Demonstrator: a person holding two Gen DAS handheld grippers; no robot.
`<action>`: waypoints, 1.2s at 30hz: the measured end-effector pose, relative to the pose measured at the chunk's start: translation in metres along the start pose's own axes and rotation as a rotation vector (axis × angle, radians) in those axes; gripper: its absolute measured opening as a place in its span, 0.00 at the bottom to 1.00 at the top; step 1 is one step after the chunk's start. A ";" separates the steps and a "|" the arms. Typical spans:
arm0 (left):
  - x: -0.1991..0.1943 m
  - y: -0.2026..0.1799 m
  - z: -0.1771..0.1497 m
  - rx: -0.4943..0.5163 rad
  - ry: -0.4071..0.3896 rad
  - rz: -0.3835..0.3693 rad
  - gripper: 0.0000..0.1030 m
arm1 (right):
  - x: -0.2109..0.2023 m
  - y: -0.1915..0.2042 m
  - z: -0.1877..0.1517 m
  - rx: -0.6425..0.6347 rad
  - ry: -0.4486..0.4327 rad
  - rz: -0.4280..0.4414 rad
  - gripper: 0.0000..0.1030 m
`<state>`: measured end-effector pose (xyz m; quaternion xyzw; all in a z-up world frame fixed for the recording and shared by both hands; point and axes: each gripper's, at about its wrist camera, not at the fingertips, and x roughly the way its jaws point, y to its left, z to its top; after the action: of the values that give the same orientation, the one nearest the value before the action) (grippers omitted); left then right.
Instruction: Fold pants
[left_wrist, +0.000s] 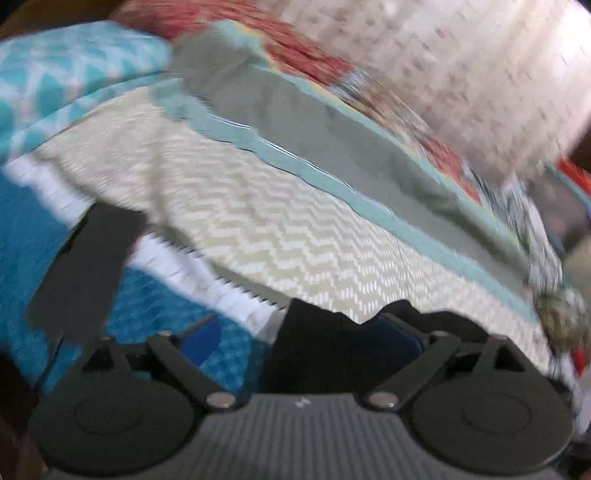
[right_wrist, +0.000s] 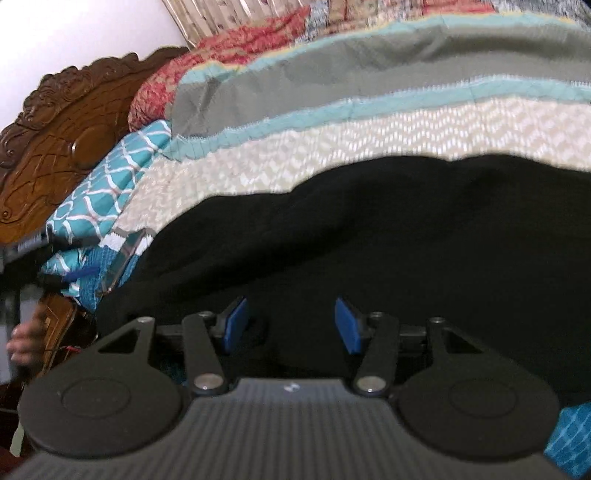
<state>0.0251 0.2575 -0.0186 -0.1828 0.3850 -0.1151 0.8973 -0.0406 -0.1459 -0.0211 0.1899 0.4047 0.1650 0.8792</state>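
Note:
The black pants (right_wrist: 369, 240) lie spread on a patterned bedspread (right_wrist: 332, 136) and fill the lower half of the right wrist view. My right gripper (right_wrist: 291, 325) is open just above the black cloth, its blue pads (right_wrist: 236, 325) apart with cloth between them. In the left wrist view my left gripper (left_wrist: 295, 332) is open, its blue pads (left_wrist: 203, 339) wide apart. A fold of the black pants (left_wrist: 325, 343) bunches between the fingers against the right pad. The view is blurred by motion.
The bedspread has cream zigzag (left_wrist: 258, 229), grey and teal stripes (left_wrist: 314, 122) and a red floral part (left_wrist: 229, 22). A teal-and-white pillow (right_wrist: 107, 192) lies against a carved wooden headboard (right_wrist: 62, 140). A person's hand (right_wrist: 22, 347) shows at far left. A dark flat object (left_wrist: 85, 273) lies at left.

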 end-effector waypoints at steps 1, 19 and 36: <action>0.013 -0.004 0.003 0.025 0.026 -0.015 0.93 | 0.003 0.001 0.000 0.007 0.010 -0.002 0.54; 0.100 -0.026 -0.026 0.189 -0.068 0.371 0.47 | 0.041 0.006 -0.002 0.022 0.104 -0.133 0.53; -0.028 -0.057 -0.010 0.098 -0.146 -0.016 0.55 | 0.046 0.051 -0.003 -0.190 0.123 0.109 0.41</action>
<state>-0.0045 0.2131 0.0169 -0.1496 0.3109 -0.1275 0.9299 -0.0209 -0.0800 -0.0291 0.1171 0.4295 0.2612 0.8565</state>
